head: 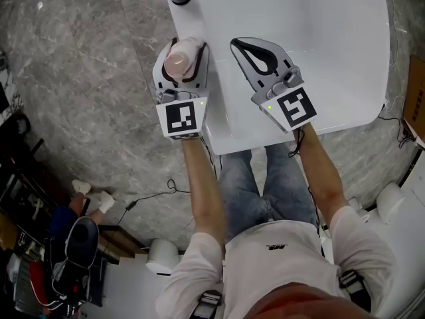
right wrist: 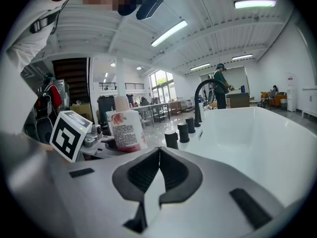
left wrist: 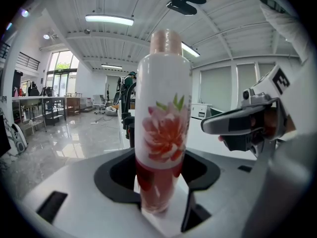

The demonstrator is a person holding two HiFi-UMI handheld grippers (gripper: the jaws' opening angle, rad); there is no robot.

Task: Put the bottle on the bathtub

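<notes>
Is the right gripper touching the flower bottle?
Apart. The head view shows a strip of white bathtub rim between the right gripper and the bottle, so they do not touch.

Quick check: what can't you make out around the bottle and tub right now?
Whether the bottle stands on the tub rim: head view, the left claw hides its base; left gripper view leaves contact unclear.
Bottle's label print: right gripper view, too small.
Tub's far end: head view, cut off by the top edge.
</notes>
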